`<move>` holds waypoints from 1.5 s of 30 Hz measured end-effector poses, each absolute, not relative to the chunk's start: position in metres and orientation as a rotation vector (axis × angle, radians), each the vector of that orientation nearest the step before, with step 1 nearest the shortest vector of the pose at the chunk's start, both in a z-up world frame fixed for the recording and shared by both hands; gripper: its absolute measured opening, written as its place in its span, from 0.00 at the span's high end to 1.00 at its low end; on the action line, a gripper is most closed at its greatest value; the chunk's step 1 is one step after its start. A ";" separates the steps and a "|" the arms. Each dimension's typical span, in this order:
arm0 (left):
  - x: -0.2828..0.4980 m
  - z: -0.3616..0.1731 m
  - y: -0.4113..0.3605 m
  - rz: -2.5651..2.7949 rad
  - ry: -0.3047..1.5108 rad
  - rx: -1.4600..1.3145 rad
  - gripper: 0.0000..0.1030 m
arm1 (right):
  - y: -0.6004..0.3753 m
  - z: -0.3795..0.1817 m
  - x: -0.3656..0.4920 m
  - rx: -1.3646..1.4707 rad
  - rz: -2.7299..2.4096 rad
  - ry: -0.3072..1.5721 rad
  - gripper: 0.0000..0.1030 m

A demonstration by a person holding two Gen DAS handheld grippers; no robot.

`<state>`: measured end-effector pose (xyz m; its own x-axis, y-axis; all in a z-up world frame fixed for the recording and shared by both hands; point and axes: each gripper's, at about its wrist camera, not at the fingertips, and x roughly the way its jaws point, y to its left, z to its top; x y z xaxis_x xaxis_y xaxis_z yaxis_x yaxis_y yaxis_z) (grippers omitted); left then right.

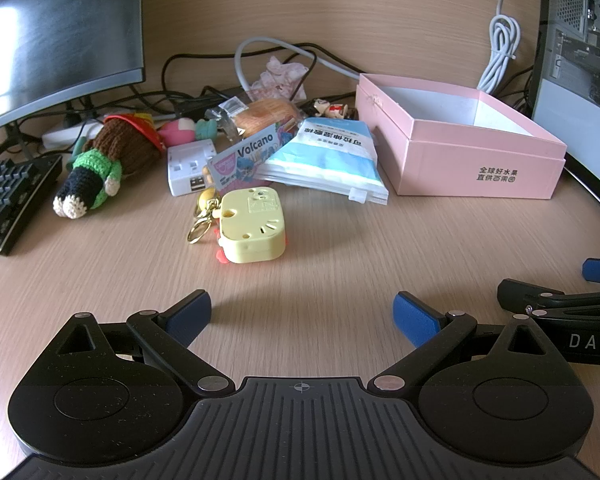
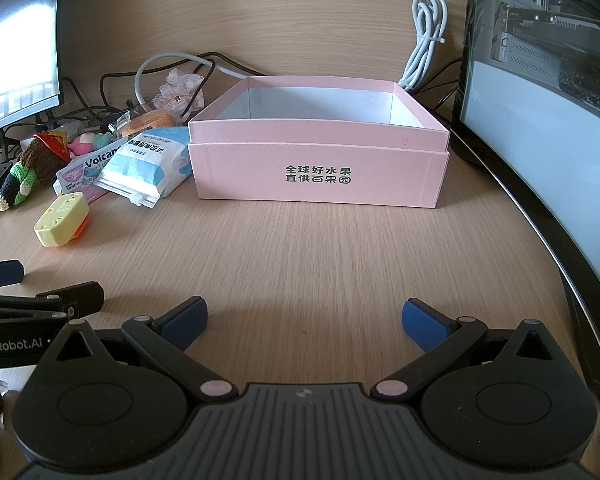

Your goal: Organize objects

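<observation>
An open pink box [image 1: 479, 160] [image 2: 319, 176] stands on the wooden desk; what shows of its inside holds nothing. Left of it lies a pile: a yellow toy with a gold clasp [image 1: 252, 226] [image 2: 62, 220], a blue-white zip pouch [image 1: 327, 156] [image 2: 144, 168], a "Volcano" card [image 1: 244, 160], a white adapter [image 1: 190, 168], a crocheted doll [image 1: 100, 164] [image 2: 24, 172], a wrapped bun [image 1: 266, 114] and small figures. My left gripper [image 1: 301, 316] is open and empty, short of the yellow toy. My right gripper [image 2: 303, 318] is open and empty, facing the box.
A keyboard [image 1: 8, 204] and a monitor [image 1: 52, 32] are at the left. A second screen [image 2: 547, 152] lines the right edge. Cables [image 1: 499, 52] run along the back wall. Bare desk lies between the grippers and the objects.
</observation>
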<state>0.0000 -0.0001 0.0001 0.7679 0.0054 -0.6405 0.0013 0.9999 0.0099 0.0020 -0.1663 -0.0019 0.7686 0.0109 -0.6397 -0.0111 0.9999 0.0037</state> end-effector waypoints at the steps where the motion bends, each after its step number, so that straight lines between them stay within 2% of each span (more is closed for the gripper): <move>1: 0.000 0.000 0.000 0.002 0.695 0.010 0.02 | -0.166 -0.002 0.002 0.000 0.012 0.694 0.00; 34: -0.001 0.000 0.001 0.004 0.694 0.005 0.03 | -0.167 -0.002 0.001 0.000 0.013 0.694 0.00; 39: 0.000 0.004 0.007 -0.005 0.713 0.015 0.10 | -0.170 0.000 0.000 -0.013 0.057 0.713 0.00; 42: 0.003 0.010 0.020 -0.044 0.744 0.018 0.22 | -0.172 0.003 0.002 -0.017 0.062 0.744 0.00; 43: 0.005 0.015 0.030 -0.058 0.757 0.009 0.29 | -0.172 0.004 0.002 -0.017 0.059 0.748 0.00; 45: 0.007 0.026 0.052 -0.060 0.743 -0.021 0.31 | -0.170 0.003 0.003 -0.013 0.048 0.759 0.00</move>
